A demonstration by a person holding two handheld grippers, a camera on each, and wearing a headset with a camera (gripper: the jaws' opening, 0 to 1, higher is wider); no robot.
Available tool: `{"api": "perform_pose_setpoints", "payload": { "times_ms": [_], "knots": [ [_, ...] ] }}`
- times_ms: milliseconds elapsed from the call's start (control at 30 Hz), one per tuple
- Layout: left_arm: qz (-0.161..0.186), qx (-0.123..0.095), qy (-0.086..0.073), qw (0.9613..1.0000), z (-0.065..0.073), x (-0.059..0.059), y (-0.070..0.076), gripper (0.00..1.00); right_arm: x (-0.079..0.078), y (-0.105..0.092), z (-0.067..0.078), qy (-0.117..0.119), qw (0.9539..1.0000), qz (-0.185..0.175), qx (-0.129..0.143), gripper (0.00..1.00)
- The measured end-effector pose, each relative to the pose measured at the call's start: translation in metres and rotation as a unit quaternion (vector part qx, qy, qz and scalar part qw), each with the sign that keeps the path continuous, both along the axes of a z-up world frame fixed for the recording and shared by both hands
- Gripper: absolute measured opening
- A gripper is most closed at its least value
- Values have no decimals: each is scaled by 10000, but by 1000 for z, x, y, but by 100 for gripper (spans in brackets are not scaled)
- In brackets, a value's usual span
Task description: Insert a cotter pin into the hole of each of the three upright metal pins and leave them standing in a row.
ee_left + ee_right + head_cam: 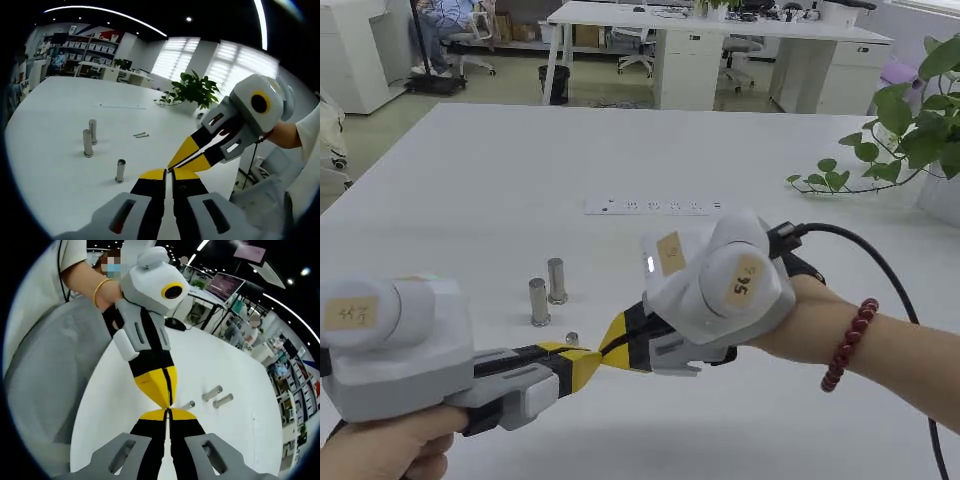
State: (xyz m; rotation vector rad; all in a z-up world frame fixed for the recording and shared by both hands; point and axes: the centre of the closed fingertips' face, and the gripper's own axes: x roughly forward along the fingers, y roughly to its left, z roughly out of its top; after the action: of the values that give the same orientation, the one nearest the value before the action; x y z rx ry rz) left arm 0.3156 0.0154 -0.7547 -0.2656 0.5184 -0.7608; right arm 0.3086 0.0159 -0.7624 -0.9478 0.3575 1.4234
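Observation:
Three upright metal pins stand on the white table: two tall ones [557, 281] [539, 302] close together and a shorter one [572, 339] nearer me. My left gripper [582, 362] comes in from the lower left and my right gripper [612, 338] from the right; their yellow tips meet just right of the short pin [120, 170]. Both look shut, tip to tip [169, 172] [167, 413]. Anything small pinched at the tips is too fine to see. Two cotter pins [140, 134] lie on the table beyond the metal pins.
A white power strip [653, 207] lies farther back on the table [470, 180]. A leafy plant [910, 130] hangs over the right edge. The right gripper's black cable [890, 275] runs off to the right. Desks and chairs stand behind.

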Motion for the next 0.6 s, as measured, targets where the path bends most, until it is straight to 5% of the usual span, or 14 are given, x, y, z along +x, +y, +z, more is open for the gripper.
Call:
{"api": "perform_pose_setpoints", "payload": {
  "times_ms": [267,600],
  "knots": [
    [9,-198,192,9996,0,-2,-2,1,-2,-1,-1,-11,10000,4,1,2],
    [-114,-12,-21,9999,1,-4,-3,0,-2,-1,-1,62,10000,-46,60,4]
  ]
}}
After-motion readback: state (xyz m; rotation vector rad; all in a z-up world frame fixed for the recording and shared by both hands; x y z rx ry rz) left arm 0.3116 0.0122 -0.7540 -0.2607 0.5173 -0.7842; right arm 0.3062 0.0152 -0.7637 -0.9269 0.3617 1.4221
